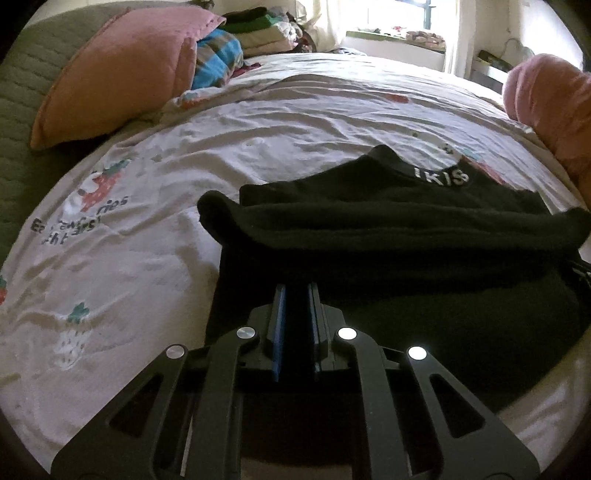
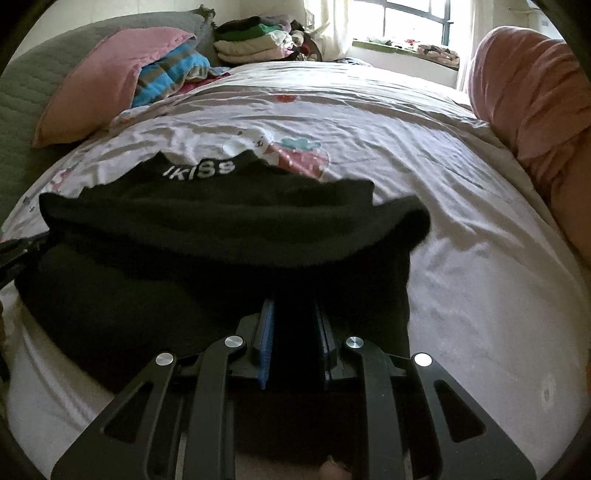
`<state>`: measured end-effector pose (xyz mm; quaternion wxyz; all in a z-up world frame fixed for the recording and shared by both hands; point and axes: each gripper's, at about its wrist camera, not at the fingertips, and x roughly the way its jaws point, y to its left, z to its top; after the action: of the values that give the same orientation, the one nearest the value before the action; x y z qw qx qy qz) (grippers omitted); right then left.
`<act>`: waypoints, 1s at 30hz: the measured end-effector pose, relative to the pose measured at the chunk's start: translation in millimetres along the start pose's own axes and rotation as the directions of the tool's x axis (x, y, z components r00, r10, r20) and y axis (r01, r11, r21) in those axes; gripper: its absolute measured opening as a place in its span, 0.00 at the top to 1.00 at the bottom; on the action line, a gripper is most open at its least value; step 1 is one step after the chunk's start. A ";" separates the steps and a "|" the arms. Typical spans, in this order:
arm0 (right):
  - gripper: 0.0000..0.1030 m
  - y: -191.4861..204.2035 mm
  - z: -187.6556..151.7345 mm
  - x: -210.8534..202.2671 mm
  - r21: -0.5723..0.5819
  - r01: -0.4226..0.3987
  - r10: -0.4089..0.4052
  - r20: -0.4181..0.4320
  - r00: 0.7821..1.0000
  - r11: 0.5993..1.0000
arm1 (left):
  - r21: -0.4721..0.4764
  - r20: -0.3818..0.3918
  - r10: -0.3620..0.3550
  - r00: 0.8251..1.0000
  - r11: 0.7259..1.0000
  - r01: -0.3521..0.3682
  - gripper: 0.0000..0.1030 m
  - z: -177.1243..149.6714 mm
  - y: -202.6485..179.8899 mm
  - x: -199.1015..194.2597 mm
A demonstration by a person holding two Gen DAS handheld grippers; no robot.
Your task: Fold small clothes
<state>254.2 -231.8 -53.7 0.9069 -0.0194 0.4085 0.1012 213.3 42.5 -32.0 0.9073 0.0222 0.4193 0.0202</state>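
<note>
Left wrist: left tongs [image 1: 295,295] clenched on black garment [image 1: 388,229], half-folded on the bed [image 1: 147,258]. Right tongs [image 2: 293,310] grip its opposite corner, waistband [image 2: 199,170] farthest away.

BED: white strawberry-print sheet [image 1: 295,122] centre | PILLOW: pink cushion [image 1: 110,74] upper left | WINDOW: bright curtained window [image 2: 413,18] upper right

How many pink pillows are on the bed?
2. One pink pillow leans at the far left against the green headboard. The other pink pillow lies at the right edge, near the window. The clothes pile might hide more.
</note>
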 end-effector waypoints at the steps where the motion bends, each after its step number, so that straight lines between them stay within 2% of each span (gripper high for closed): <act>1: 0.82 0.3 4.8 4.2 -0.001 0.005 -0.005 0.002 1.000 1.000 | 0.001 -0.002 0.001 1.000 1.000 -0.001 0.95 2.4 0.3 2.7; 6: 0.82 -1.1 22.1 14.6 0.002 0.006 -0.006 0.015 1.000 1.000 | -0.006 -0.003 0.010 1.000 1.000 -0.010 0.95 19.7 5.7 15.5; 12: 0.82 -12.1 40.4 22.8 0.047 0.025 -0.026 0.034 0.999 0.999 | -0.120 0.001 -0.043 0.999 0.992 0.042 0.94 41.2 23.7 23.6; 15: 0.82 -24.6 48.9 23.8 0.094 0.028 -0.032 0.044 0.999 0.995 | -0.133 0.027 -0.027 0.999 0.991 0.030 0.89 44.6 34.5 20.9; 17: 0.82 -33.7 54.6 24.2 0.119 0.042 -0.049 0.054 0.997 0.992 | -0.177 0.032 -0.030 0.999 0.984 0.035 0.88 43.9 49.7 20.8; 23: 0.81 -50.6 70.3 23.8 0.141 0.083 -0.093 0.066 0.993 0.986 | -0.249 0.032 -0.022 0.999 0.968 0.030 0.73 44.3 82.1 22.1; 25: 0.72 -51.6 70.4 23.2 0.133 0.095 -0.104 0.065 0.992 0.987 | -0.257 0.029 -0.032 0.999 0.966 0.039 0.69 44.6 87.6 23.4; 27: 0.61 -52.3 69.2 24.9 0.125 0.094 -0.101 0.055 0.993 0.988 | -0.255 0.022 -0.049 0.999 0.966 0.053 0.60 43.8 88.7 26.9; 30: 0.57 -50.5 66.7 30.5 0.108 0.098 -0.102 0.025 0.995 0.989 | -0.254 0.002 -0.071 0.997 0.965 0.070 0.57 41.4 87.6 34.5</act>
<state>333.1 -268.3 -34.4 0.9168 0.0102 0.3978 0.0339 265.6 131.0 -26.4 0.9014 -0.1092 0.4170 0.0416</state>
